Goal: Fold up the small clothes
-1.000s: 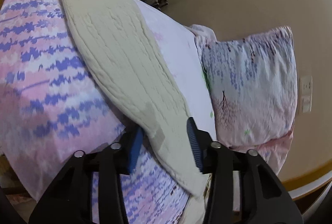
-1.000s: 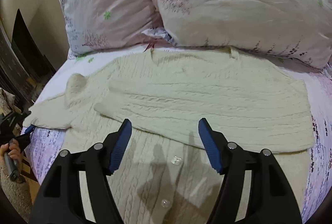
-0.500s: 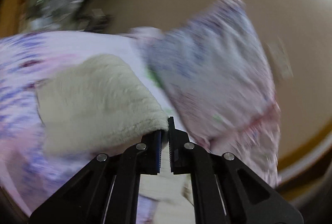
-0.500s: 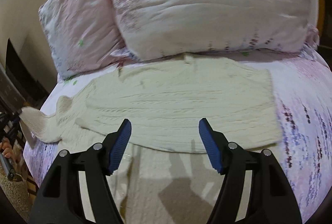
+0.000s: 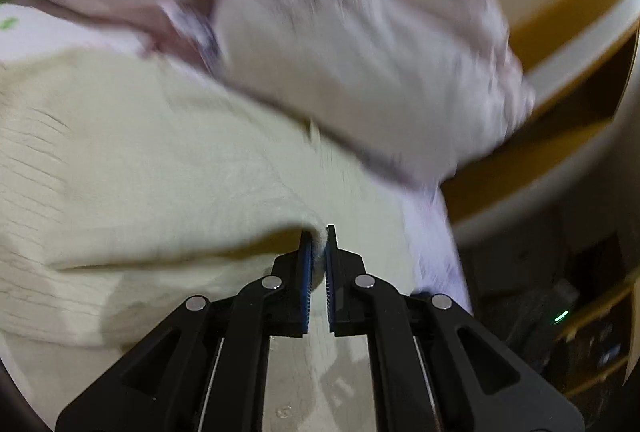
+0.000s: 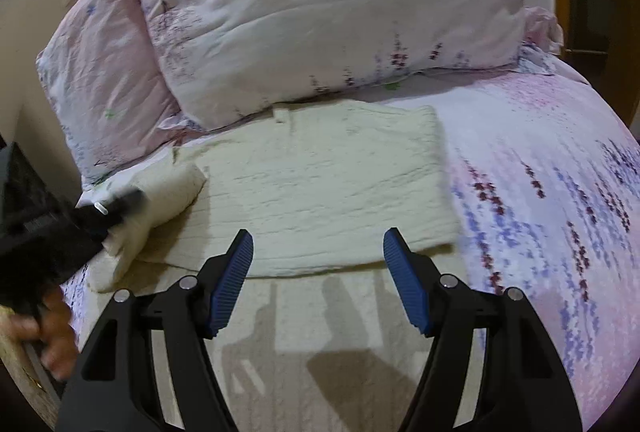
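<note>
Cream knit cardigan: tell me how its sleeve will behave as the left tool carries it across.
Likely floppy: the sleeve sags and bunches beside the left tool, which is shut on its cuff. Probably light, since a pinch at the edge lifts it. The cable-knit cardigan looks grippy rather than slippery, so its folded layers should stay put.

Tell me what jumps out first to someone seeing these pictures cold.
The cream knit sweater spread across the middle of the bed, below two big floral pillows. At the bed's left edge the left gripper is shut on the sweater's sleeve, lifting it over the body. Low in the foreground, the right gripper hangs open above the sweater's near part, holding nothing.
</note>
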Available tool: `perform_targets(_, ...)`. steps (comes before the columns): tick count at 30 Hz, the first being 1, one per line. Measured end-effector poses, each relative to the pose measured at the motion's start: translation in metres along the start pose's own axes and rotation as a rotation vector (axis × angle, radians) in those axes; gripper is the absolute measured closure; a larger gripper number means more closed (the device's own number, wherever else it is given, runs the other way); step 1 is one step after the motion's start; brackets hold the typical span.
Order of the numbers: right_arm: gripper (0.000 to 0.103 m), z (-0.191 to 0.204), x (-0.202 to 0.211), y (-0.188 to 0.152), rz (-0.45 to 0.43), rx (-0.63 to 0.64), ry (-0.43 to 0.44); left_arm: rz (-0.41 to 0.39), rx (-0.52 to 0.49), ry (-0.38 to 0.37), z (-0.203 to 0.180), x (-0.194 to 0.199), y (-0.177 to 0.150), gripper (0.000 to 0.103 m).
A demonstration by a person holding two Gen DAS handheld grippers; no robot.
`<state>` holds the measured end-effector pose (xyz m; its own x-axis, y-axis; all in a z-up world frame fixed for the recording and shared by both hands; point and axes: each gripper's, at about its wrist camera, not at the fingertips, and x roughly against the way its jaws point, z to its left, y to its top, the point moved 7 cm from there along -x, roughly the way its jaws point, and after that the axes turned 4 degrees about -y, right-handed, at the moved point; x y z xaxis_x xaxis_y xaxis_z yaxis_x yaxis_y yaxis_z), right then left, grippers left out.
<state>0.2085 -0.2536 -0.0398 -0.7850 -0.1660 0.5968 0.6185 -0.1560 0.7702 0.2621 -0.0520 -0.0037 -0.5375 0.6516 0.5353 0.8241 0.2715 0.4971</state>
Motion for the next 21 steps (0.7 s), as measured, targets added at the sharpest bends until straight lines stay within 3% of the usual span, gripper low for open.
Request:
perform_targets(2, 0.036, -0.001, 0.001, 0.002, -0.003, 0.006, -0.003, 0.047, -0.036, 0.011, -0.003, -0.008, -0.008, 0.092)
perform_targets(3, 0.036, 0.001, 0.002, 0.004, -0.007, 0.013, 0.001, 0.049, -0.045, -0.001, -0.003, -0.004, -0.010, 0.077)
perform_targets(4, 0.036, 0.004, 0.003, 0.006, -0.012, 0.023, 0.005, 0.043, -0.049, -0.009, -0.003, 0.003, -0.010, 0.055)
perform_targets(6, 0.036, 0.015, 0.004, 0.010, -0.017, 0.059, 0.024, -0.017, -0.052, -0.022, 0.003, 0.031, -0.008, 0.043)
perform_targets(11, 0.036, 0.076, 0.009, 0.012, -0.048, 0.264, 0.135, -0.133, 0.033, 0.028, 0.055, 0.099, 0.002, 0.044)
perform_targets(15, 0.037, 0.157, 0.010, -0.006, -0.076, 0.541, 0.248, -0.157, 0.130, 0.133, 0.109, 0.123, -0.001, 0.054)
perform_targets(18, 0.041, 0.206, -0.001, -0.029, -0.070, 0.729, 0.263, -0.133, 0.176, 0.170, 0.133, 0.120, -0.011, 0.056)
perform_targets(21, 0.044, 0.240, -0.023, -0.053, -0.042, 0.881, 0.218, -0.120, 0.202, 0.182, 0.147, 0.118, -0.015, 0.062)
